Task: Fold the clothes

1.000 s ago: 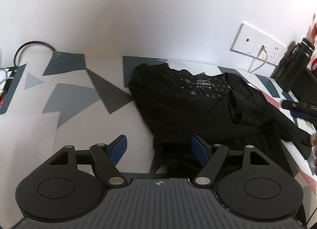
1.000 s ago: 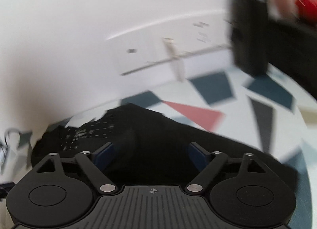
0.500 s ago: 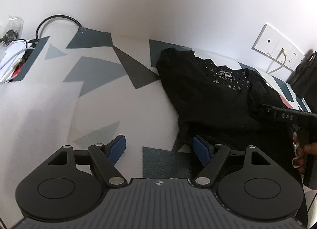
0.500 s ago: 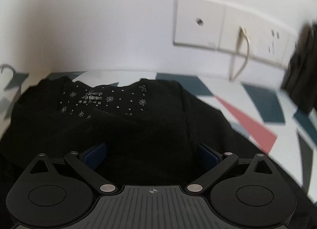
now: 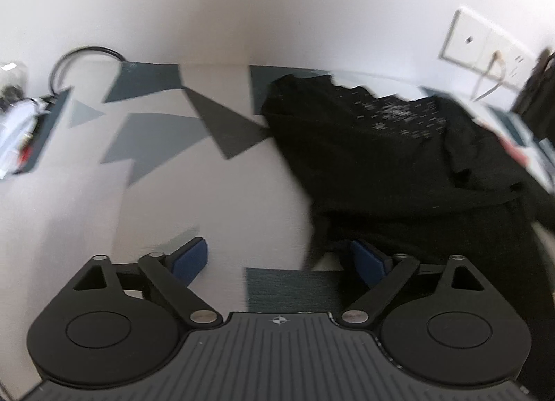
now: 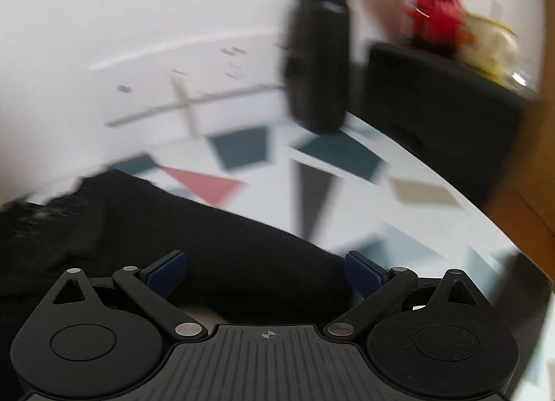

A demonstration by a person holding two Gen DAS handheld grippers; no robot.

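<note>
Swung to the right since half a second ago in the right wrist view: wall sockets gone from upper centre, dark bottle (image 6: 317,54) now upper centre, red and orange object (image 6: 440,2) at upper right, all blurred. Shifted slightly in the left wrist view too, with the black garment (image 5: 399,165) a little lower and further right than before

Left gripper (image 5: 277,259) with jaws spread wide, having just been opening; nothing pinched, only patterned worktop (image 5: 166,172) between the blue pads, right pad (image 5: 369,260) just at the garment's near edge. Right gripper (image 6: 265,271) with jaws likewise spread wide after opening, black fabric lying between and below the pads, no pad seen pressing on it

Garment spread flat on the worktop, centre right of the left wrist frame, pale dotted print (image 5: 399,113) near its far edge; lower left of the right wrist frame. White socket plate (image 5: 485,47) at upper right on the wall, looped black cable (image 5: 83,54) at upper left
</note>
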